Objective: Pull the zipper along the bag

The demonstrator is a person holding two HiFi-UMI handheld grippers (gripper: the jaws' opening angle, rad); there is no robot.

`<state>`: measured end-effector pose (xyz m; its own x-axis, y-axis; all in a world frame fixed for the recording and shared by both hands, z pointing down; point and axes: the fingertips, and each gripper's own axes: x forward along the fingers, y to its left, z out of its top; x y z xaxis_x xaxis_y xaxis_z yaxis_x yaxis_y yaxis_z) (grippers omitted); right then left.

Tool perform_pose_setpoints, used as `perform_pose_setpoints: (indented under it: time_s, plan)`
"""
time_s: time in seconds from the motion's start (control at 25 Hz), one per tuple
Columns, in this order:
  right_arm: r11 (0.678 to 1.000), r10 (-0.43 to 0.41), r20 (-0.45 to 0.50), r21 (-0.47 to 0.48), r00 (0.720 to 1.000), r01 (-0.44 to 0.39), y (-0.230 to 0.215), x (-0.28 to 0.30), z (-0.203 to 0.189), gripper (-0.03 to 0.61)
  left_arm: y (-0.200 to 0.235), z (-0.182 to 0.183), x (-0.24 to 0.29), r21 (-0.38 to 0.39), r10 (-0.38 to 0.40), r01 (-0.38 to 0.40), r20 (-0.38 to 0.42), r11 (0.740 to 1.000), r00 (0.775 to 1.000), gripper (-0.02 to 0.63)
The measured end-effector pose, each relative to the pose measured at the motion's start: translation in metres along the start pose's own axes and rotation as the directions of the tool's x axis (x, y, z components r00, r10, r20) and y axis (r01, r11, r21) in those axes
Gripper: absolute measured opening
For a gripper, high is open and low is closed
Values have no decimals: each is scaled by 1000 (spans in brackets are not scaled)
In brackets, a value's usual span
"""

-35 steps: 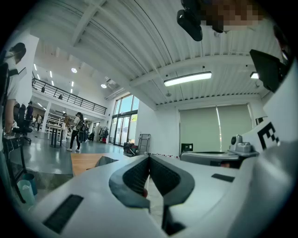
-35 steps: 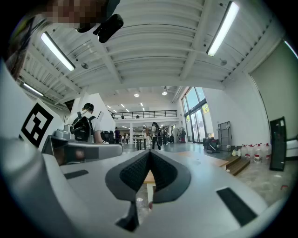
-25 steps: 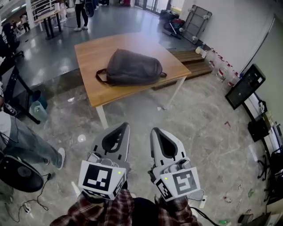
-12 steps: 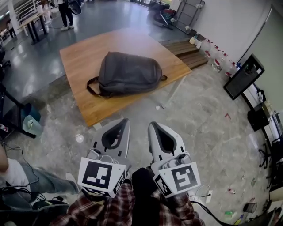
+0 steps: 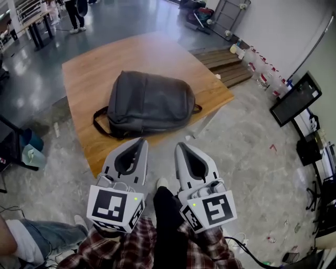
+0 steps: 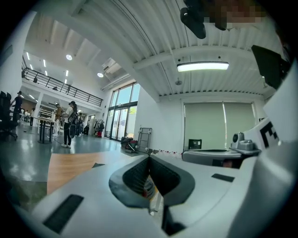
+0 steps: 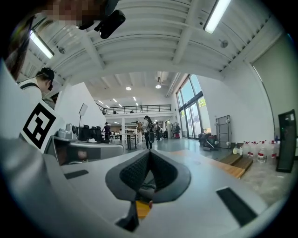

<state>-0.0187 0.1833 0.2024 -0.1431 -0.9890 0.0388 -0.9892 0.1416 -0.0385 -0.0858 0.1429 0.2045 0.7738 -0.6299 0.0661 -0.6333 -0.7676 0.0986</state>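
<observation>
A dark grey backpack (image 5: 148, 102) lies flat on a wooden table (image 5: 97, 60), with a strap loop hanging toward the table's near left edge. In the head view both grippers are held side by side, short of the table's near edge and apart from the bag. My left gripper (image 5: 140, 141) has its jaws meeting at the tips, with nothing between them. My right gripper (image 5: 178, 145) is shut the same way and holds nothing. The zipper pull is too small to make out. Both gripper views point up across the hall; the left one catches only a strip of the table (image 6: 70, 165).
Grey stone floor surrounds the table. A low wooden platform (image 5: 228, 65) with white bottles stands beyond the table's right corner. A black monitor (image 5: 296, 100) sits at the right. People (image 5: 73, 13) stand at the far back left, and a person's leg (image 5: 31, 244) is at the lower left.
The view has closed in on the table: the backpack is larger and lower in the head view, nearer the grippers' tips. Both grippers stay shut.
</observation>
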Motion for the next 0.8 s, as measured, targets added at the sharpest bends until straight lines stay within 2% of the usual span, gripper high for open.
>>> perform_pose_setpoints:
  time_s: [0.24, 0.44, 0.6, 0.8]
  plan:
    - [999, 48, -22, 2, 999, -48, -67, 73, 8, 9, 29, 16, 95, -3, 38, -38, -6, 999, 999, 10]
    - [996, 91, -55, -8, 994, -91, -103, 117, 5, 9, 56, 14, 143, -20, 92, -93, -24, 995, 995, 9]
    - [993, 121, -95, 11, 988, -121, -117, 152, -5, 9, 81, 7, 167, -41, 127, -129, -52, 991, 991, 9]
    - [990, 139, -128, 18, 982, -138, -114, 191, -16, 9, 117, 0, 185, -52, 139, -143, -75, 988, 987, 9]
